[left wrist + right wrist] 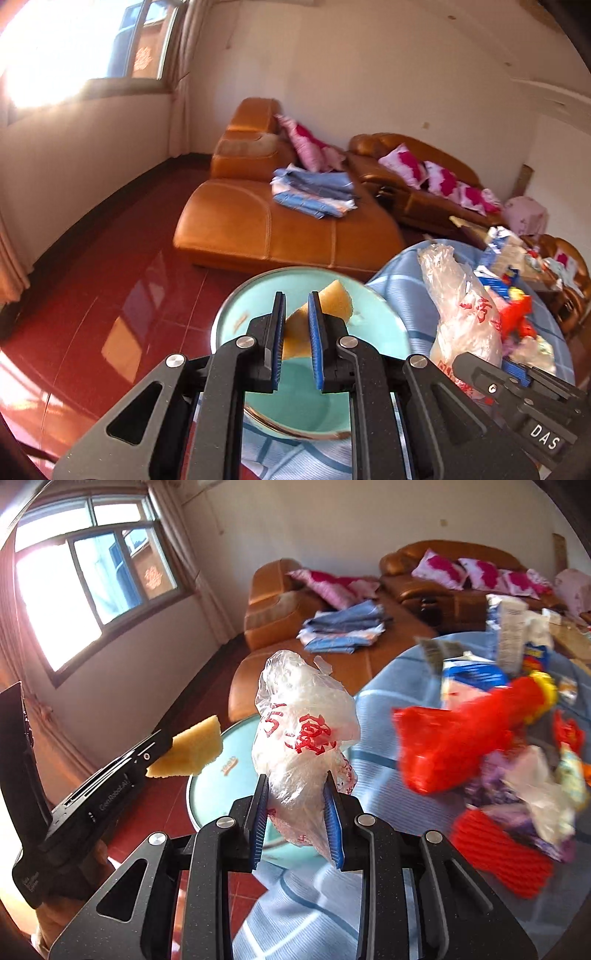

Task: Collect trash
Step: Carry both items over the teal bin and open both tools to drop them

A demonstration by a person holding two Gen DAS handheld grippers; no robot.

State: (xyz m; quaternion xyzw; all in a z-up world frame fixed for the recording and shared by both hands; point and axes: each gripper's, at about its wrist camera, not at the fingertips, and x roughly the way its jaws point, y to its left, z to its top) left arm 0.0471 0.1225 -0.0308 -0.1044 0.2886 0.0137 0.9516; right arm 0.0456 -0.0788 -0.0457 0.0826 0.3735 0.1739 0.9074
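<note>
Left gripper [297, 314]: my jaws are clamped on a peel [325, 306], held above the plate [384, 332].
Right gripper [297, 805]: my jaws are clenched on a bag [303, 731], held in the air over the near edge of the table [373, 709].
Peel: pale yellow wedge, looks light and stiff with a spongy inner face; gripped at one end, the rest sticks out past my fingertips.
Bag: thin clear plastic with red print, crumpled, soft and probably slippery; I hold its lower bunched part, the top stands free.
Plate: light blue, at the table's edge nearest the sofa [258, 221]; only faint smears on it.
Remaining trash: red wrapper [454, 734], cartons and scraps, heaped toward the table's right side.
Handling note: the bag could slide out; pinch thick folds.
</note>
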